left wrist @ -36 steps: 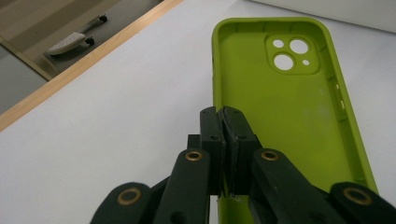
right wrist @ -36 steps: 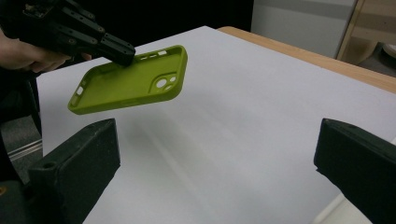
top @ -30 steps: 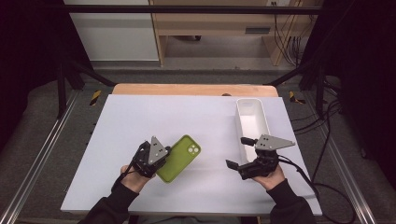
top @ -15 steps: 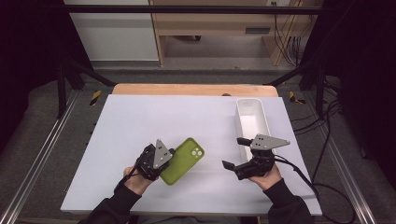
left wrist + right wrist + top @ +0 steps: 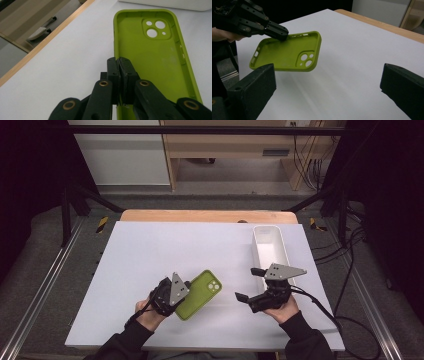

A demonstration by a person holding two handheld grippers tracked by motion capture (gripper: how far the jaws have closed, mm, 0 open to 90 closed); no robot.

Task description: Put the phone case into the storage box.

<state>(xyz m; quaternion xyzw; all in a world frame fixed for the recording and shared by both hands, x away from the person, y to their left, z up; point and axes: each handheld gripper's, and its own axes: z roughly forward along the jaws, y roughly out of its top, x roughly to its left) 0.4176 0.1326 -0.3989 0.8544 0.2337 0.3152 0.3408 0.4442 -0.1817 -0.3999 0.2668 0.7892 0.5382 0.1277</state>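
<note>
Pinched tight on one long side wall of the green phone case (image 5: 155,57), the left gripper (image 5: 120,65) has its two black jaws closed right down on that thin rim, one jaw inside the shell and one outside, as the left gripper view shows pretty clearly. In the right gripper view the case looks lifted off the white table (image 5: 150,255), tilted with its open side up and the camera cutout toward the far end, a soft shadow under it. The right gripper (image 5: 248,284) is empty, jaws spread wide and touching nothing, sitting well apart from the case over toward the white tray (image 5: 260,236). As for handling, this looks like a light, flexible silicone-type shell, so weight probably isn't the worry, flex is. Held by a single side wall it'll likely sag or twist a bit, and the rim could fold if squeezed harder. The surface seems matte and grippy, so slipping looks unlikely. Best spot for a second hold is probably the opposite long wall or a short end near a corner, where the shell is stiffer, staying clear of the camera cutout.
</note>
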